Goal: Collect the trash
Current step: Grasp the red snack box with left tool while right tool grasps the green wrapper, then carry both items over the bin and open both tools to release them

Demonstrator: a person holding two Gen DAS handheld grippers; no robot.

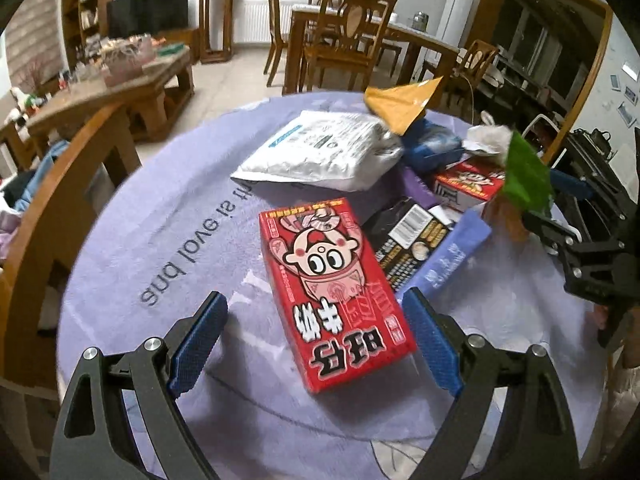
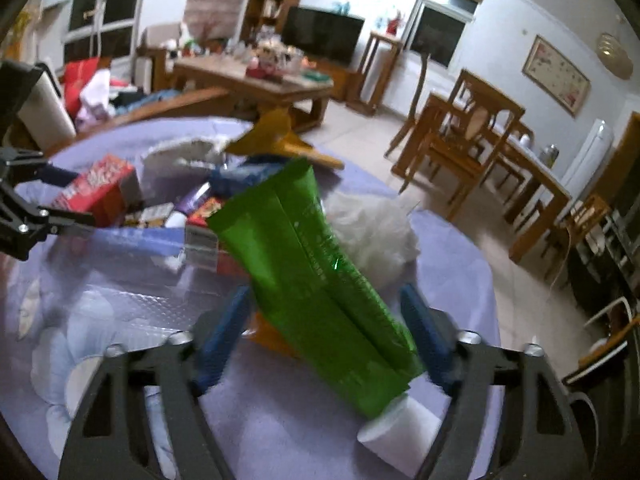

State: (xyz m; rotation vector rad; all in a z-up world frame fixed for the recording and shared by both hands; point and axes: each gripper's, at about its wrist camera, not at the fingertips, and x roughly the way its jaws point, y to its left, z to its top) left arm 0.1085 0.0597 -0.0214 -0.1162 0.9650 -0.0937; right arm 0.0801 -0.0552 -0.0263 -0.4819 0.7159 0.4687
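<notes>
— Left gripper [image 1: 314, 338]?
— Jaws wide, straddling the red carton [image 1: 334, 288] at lower centre, not touching.
— Right gripper [image 2: 330, 334]?
— Green tube [image 2: 316, 276] stands centre-frame between its jaws; whether they pinch it, I cannot tell.

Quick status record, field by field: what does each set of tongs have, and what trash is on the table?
left tongs: open, straddling red carton, not gripping
right tongs: green tube between the fingers; contact unclear
tube cap: white, pointing toward camera
surface: purple cloth
other trash: white mailer bag, yellow wrapper, black packet, white wad
</notes>
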